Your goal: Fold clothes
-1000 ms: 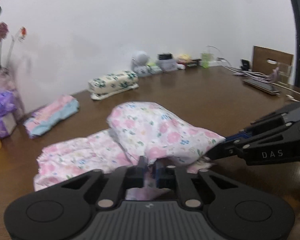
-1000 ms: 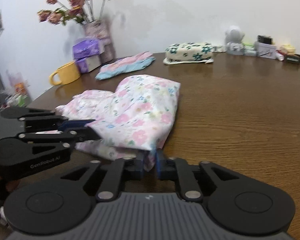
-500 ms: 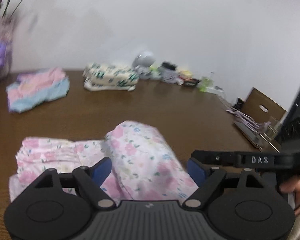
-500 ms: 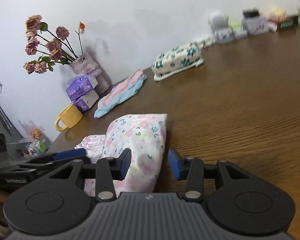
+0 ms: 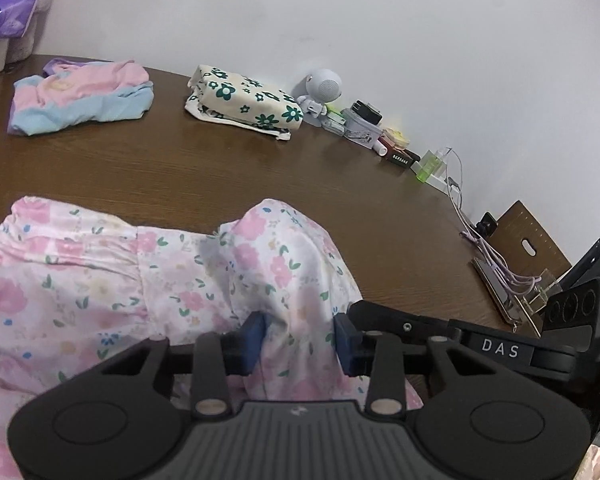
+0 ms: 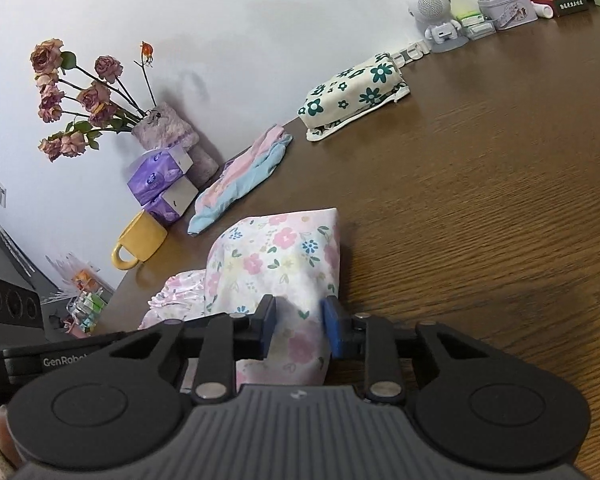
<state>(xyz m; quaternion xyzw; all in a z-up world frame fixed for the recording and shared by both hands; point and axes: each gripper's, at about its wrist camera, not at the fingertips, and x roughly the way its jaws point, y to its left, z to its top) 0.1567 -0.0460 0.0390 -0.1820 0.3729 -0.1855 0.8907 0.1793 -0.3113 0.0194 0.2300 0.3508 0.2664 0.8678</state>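
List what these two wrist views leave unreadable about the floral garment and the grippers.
- Floral garment, left wrist view: its near edge is hidden under the left gripper body and cut off by the frame.
- Right wrist view: the right gripper covers the garment's near part, so the fold count is unclear.
- Both views: fabric between the pads hides whether they pinch it.

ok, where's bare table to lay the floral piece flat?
Bare wood runs right of the floral garment and ahead of it, up to the green-flowered bundle. Crowded: the wall edge with the robot figure and tin, and the yellow mug corner with the tissue packs.
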